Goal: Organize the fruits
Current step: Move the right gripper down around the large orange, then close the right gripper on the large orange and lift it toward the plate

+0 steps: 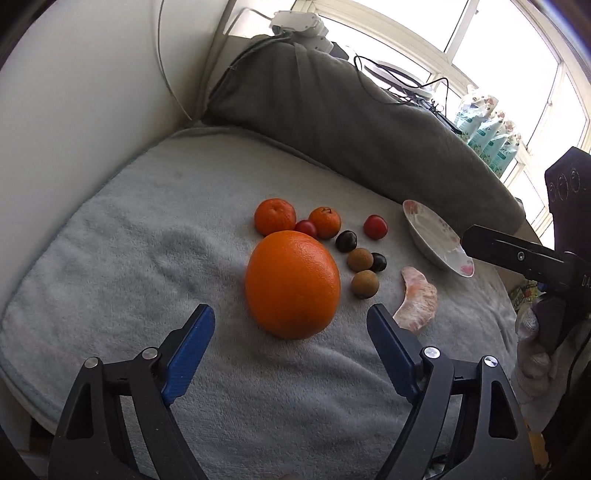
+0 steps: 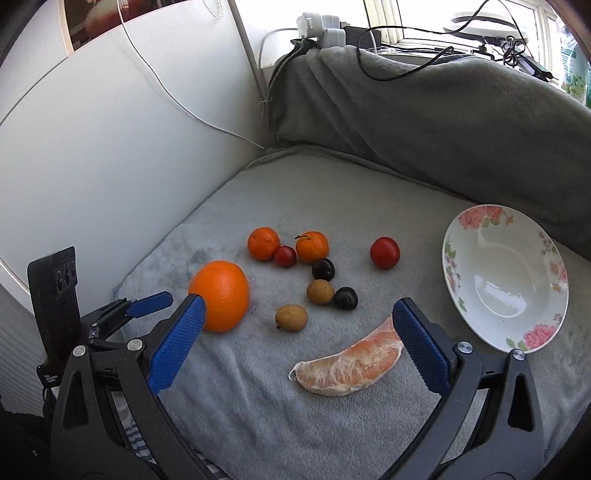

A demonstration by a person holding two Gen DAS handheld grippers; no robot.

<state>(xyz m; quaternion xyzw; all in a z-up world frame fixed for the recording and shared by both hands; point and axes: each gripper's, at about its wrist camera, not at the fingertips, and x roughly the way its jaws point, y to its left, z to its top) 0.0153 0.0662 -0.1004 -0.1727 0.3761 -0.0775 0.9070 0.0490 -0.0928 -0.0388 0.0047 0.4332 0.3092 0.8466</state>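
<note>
A big orange (image 1: 292, 284) (image 2: 221, 295) lies on a grey towel (image 1: 147, 258) just ahead of my open, empty left gripper (image 1: 291, 317). Behind it lie two mandarins (image 1: 275, 216) (image 1: 325, 222), two red fruits (image 1: 375, 227) (image 1: 306, 228), two dark plums (image 1: 346, 241) and two brown longans (image 1: 360, 258). A peeled pomelo segment (image 2: 351, 365) (image 1: 415, 304) lies between the fingers of my open right gripper (image 2: 297, 314), near its right finger. A white floral bowl (image 2: 504, 277) (image 1: 436, 236), empty, stands to the right.
A grey cushion (image 2: 424, 122) runs along the back of the towel. A white wall (image 2: 110, 129) with a cable stands at the left. Chargers and cables (image 2: 325, 29) lie on the window sill behind. My left gripper (image 2: 147, 301) shows at the left of the right wrist view.
</note>
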